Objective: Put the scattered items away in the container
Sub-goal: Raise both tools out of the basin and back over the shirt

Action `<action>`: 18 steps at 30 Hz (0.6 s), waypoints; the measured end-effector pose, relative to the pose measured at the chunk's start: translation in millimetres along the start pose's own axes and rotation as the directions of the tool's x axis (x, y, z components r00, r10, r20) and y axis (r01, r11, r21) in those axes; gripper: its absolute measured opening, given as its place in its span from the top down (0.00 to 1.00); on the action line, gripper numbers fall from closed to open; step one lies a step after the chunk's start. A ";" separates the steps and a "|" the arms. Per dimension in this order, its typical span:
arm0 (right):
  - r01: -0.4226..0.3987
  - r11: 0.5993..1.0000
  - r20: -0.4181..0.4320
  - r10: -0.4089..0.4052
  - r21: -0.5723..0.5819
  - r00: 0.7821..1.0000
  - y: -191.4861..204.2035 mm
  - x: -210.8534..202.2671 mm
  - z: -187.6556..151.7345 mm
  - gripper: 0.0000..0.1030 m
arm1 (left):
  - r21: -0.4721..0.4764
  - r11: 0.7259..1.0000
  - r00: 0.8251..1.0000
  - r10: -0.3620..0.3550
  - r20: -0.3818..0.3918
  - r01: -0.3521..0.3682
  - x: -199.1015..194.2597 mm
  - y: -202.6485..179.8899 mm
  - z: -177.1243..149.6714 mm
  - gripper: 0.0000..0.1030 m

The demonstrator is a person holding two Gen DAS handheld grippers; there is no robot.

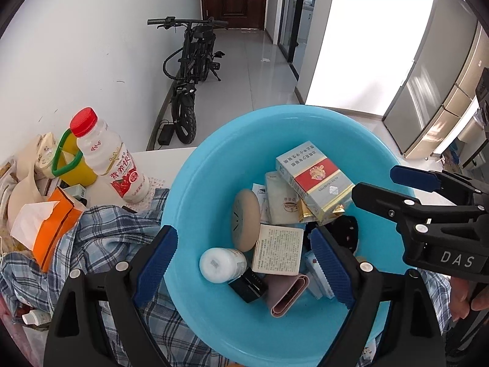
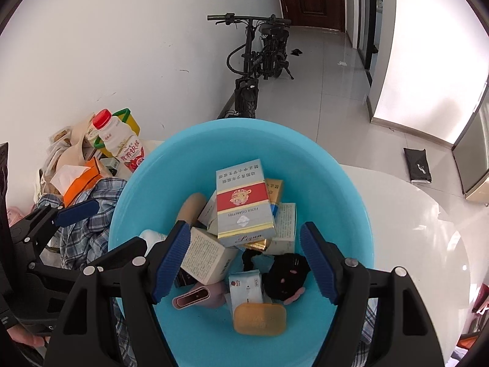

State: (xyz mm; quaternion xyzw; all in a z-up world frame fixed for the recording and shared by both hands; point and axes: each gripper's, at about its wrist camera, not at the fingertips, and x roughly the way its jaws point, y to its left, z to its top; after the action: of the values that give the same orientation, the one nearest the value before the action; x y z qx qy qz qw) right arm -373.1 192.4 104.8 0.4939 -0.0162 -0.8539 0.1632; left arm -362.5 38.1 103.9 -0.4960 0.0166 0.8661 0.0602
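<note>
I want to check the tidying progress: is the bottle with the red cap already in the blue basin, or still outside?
Outside. The red-capped bottle stands left of the blue basin, beyond its rim, beside the orange tissue box.

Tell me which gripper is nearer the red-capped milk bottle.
Left. The left gripper hovers over the blue basin's near-left side, closer to the red-capped milk bottle beyond that rim; the right gripper sits farther right.
</note>
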 end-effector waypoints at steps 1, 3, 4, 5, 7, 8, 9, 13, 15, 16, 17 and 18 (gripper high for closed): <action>-0.002 1.000 0.006 0.002 -0.002 1.000 1.8 -5.3 -2.9 0.29 | 0.001 1.000 1.000 0.000 0.004 0.000 -5.1 -0.9 -3.1 0.12; 0.000 1.000 0.024 0.000 -0.007 1.000 4.2 -16.6 -9.9 0.29 | 0.001 1.000 1.000 0.000 0.015 0.000 -15.3 -2.9 -9.6 0.12; 0.006 1.000 0.034 -0.005 -0.011 0.999 6.1 -21.9 -13.6 0.29 | 0.002 1.000 1.000 0.002 0.022 -0.002 -20.5 -3.5 -13.1 0.12; 0.012 1.000 0.044 -0.011 -0.015 0.999 8.2 -27.3 -18.5 0.29 | 0.004 1.000 1.000 0.005 0.028 -0.005 -25.8 -4.0 -16.9 0.12; 0.013 1.000 0.053 -0.012 -0.023 0.999 11.7 -36.5 -27.1 0.29 | 0.006 1.000 0.999 0.009 0.041 -0.009 -35.3 -2.5 -26.0 0.12; 0.012 1.000 0.054 -0.010 -0.027 0.998 12.8 -41.0 -32.1 0.29 | 0.007 1.000 0.999 0.009 0.043 -0.009 -39.6 -2.8 -30.3 0.12; 0.011 0.999 0.055 -0.009 -0.031 0.998 12.8 -46.0 -37.4 0.29 | 0.007 1.000 0.999 0.008 0.043 -0.008 -43.8 -2.6 -34.3 0.12; 0.013 0.998 0.055 -0.010 -0.053 0.998 17.7 -63.7 -56.9 0.29 | 0.017 1.000 0.999 0.007 0.037 -0.007 -58.7 -5.2 -50.2 0.12; 0.008 0.998 0.057 -0.005 -0.056 0.998 20.4 -71.8 -66.9 0.29 | 0.019 1.000 0.999 0.012 0.043 -0.013 -67.6 -7.1 -59.9 0.12; 0.005 0.998 0.055 -0.002 -0.060 0.998 21.9 -75.1 -71.6 0.29 | 0.019 1.000 0.999 0.012 0.045 -0.013 -71.7 -7.8 -64.7 0.12; 0.004 0.998 0.055 -0.001 -0.062 0.999 22.7 -78.7 -76.3 0.29 | 0.017 1.000 0.999 0.012 0.048 -0.013 -75.9 -8.5 -69.2 0.12; 0.005 0.998 0.057 -0.002 -0.059 0.998 22.8 -82.6 -81.4 0.29 | 0.014 1.000 0.999 0.012 0.050 -0.013 -80.2 -9.1 -74.5 0.12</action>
State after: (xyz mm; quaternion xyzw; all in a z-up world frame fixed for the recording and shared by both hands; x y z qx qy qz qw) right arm -260.2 206.0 136.7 0.4642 0.0055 -0.8681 0.1758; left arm -257.4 33.5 135.4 -0.4737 0.0243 0.8784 0.0588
